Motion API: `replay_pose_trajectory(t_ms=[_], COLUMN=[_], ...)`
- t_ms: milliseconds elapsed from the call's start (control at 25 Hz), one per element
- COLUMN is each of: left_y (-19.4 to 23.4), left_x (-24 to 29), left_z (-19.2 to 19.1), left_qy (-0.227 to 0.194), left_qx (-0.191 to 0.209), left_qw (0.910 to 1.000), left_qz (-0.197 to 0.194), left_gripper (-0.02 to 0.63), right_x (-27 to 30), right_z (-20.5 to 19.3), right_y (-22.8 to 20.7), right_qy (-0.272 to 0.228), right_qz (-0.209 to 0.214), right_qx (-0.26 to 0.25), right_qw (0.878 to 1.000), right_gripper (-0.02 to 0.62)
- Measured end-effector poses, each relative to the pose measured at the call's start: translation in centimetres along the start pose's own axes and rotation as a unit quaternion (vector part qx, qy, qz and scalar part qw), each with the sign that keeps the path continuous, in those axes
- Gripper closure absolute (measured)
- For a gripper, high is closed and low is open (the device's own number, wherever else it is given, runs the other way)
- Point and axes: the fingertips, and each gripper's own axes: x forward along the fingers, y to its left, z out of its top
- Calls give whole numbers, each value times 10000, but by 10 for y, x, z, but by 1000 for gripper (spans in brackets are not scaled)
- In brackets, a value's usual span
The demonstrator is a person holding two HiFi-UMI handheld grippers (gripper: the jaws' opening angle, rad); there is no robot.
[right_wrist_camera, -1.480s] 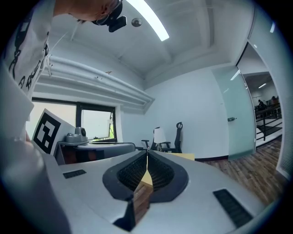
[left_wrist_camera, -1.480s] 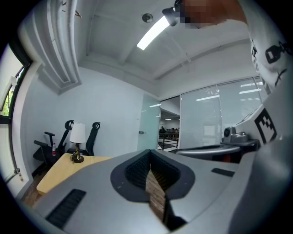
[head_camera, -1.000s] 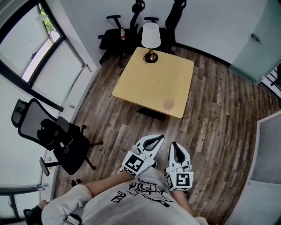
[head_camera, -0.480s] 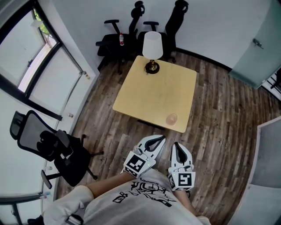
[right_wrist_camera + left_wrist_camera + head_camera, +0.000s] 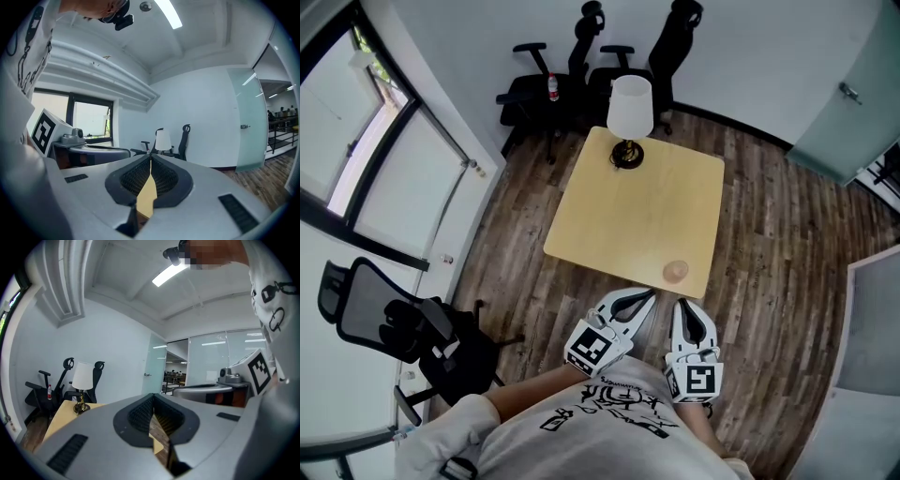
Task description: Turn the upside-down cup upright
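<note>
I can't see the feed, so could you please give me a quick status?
Left gripper, right gripper shut, empty. Cup at near corner of table, untouched. Nothing between.

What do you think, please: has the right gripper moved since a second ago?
Yes. The right gripper has come nearer to the near edge of the table, towards the cup.

pinkish cup (image 5: 676, 272) on pale yellow table (image 5: 633, 211)
</note>
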Motion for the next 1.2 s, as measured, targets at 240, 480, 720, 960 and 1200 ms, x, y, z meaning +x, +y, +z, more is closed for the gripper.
replay_pose_trajectory(t_ms=[240, 480, 720, 960, 1200], left_y=[28, 35, 36, 36, 36], left_x=[4, 20, 42, 71, 91], left_z=[-4, -2, -5, -11, -24], left_qy=[77, 88, 89, 112, 144], left_qx=[5, 6, 61, 94, 90], left_qw=[9999, 9996, 9996, 9996, 9992], left_qz=[-147, -264, -275, -233, -355], left_gripper=[595, 595, 595, 595, 595], right_x=[25, 37, 43, 42, 53], right_z=[2, 1, 1, -2, -25], right_y=[-3, -20, -41, -69, -87], right_qy=[-19, 5, -54, -27, 106], right_qz=[-214, -327, -212, 45, 325], right_qx=[-21, -2, -62, -240, -331], right_qw=[9998, 9995, 9997, 9997, 9989], right_gripper=[571, 571, 571, 571, 569])
